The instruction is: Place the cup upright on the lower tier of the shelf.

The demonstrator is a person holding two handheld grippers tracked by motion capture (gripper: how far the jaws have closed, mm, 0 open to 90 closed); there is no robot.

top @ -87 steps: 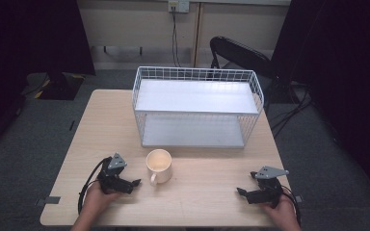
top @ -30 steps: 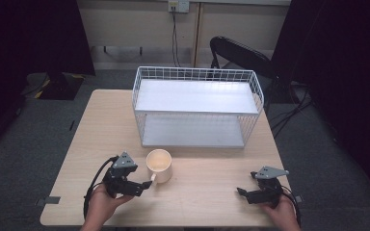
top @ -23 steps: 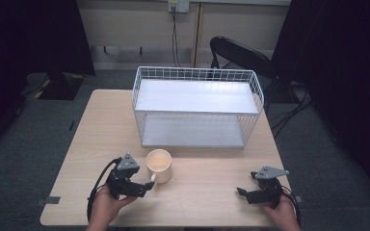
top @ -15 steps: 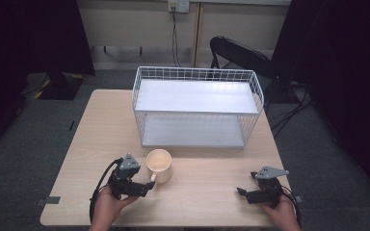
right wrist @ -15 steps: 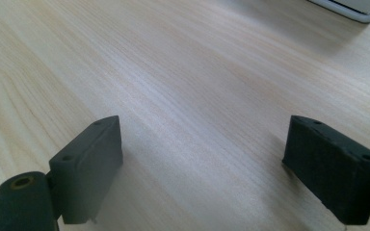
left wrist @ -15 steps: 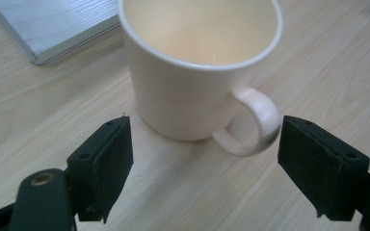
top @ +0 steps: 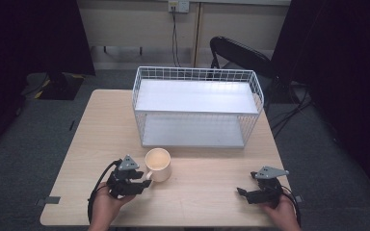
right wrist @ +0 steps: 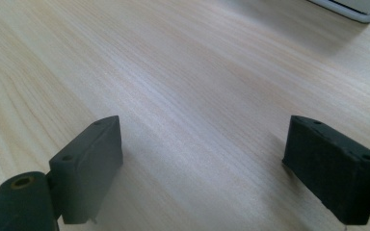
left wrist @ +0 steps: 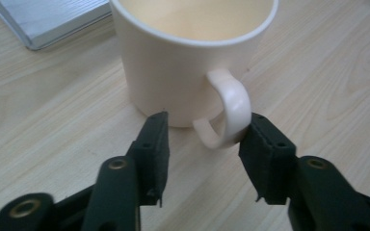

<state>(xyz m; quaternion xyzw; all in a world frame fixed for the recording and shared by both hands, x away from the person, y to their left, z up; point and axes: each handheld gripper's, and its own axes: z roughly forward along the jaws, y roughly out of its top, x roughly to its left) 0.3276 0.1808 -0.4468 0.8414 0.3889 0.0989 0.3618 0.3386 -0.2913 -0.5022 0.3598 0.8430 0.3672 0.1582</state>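
The left gripper (left wrist: 204,139) had just been closing around the mug's handle (left wrist: 227,113), one pad touching it, the other short. Next: finish the squeeze before lifting the mug (top: 158,164). The right gripper (right wrist: 202,168) lay wide, empty.

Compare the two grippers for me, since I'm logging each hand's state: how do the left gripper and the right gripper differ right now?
The left gripper has just been closing, its jaws narrowed around the cream mug's handle, one pad touching it; the right gripper stands wide open with only bare table between its jaws. In the high view, the left sits beside the mug, while the right rests apart near the table's right edge. Both have black jaws and lie low over the table.
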